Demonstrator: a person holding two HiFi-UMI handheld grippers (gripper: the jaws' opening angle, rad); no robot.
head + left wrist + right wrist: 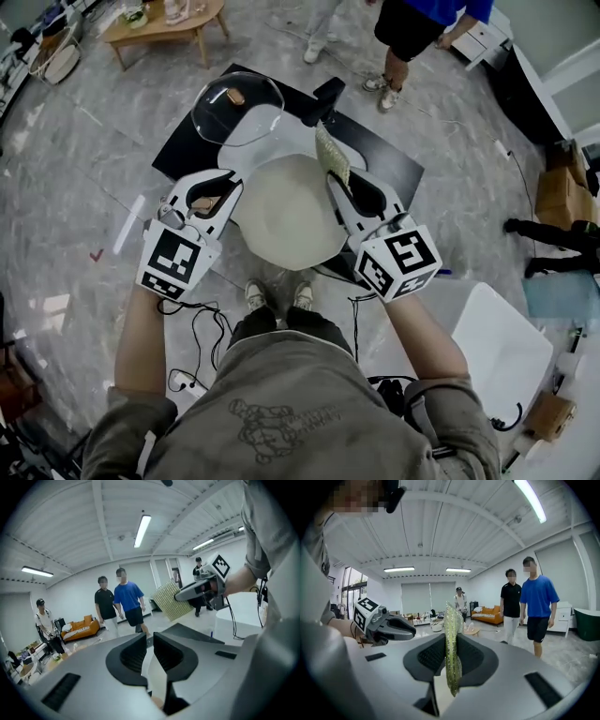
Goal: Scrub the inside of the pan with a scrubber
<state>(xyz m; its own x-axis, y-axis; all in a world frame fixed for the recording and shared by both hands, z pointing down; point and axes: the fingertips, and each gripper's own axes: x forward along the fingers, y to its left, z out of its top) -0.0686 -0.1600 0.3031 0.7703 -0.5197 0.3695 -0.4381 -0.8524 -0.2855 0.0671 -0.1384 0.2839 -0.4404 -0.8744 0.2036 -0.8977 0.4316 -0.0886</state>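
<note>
A pan (286, 216) with a cream inside is held up in front of me, over the near edge of a black table (183, 141). My left gripper (232, 181) is at the pan's left rim. In the left gripper view its jaws (150, 639) stand almost together, with the thin pale rim (157, 679) between the pads. My right gripper (335, 178) sits at the pan's upper right rim, shut on a flat yellow-green scrubber (331, 157). That scrubber (452, 634) stands on edge between the right gripper's jaws (451, 641). It also shows in the left gripper view as the same scrubber (169, 601).
A clear glass lid (234, 105) lies on the black table beyond the pan. People (412, 28) stand past the table. A low wooden table (164, 28) is far left, a white block (497, 356) at my right, and cables (202, 328) trail by my feet.
</note>
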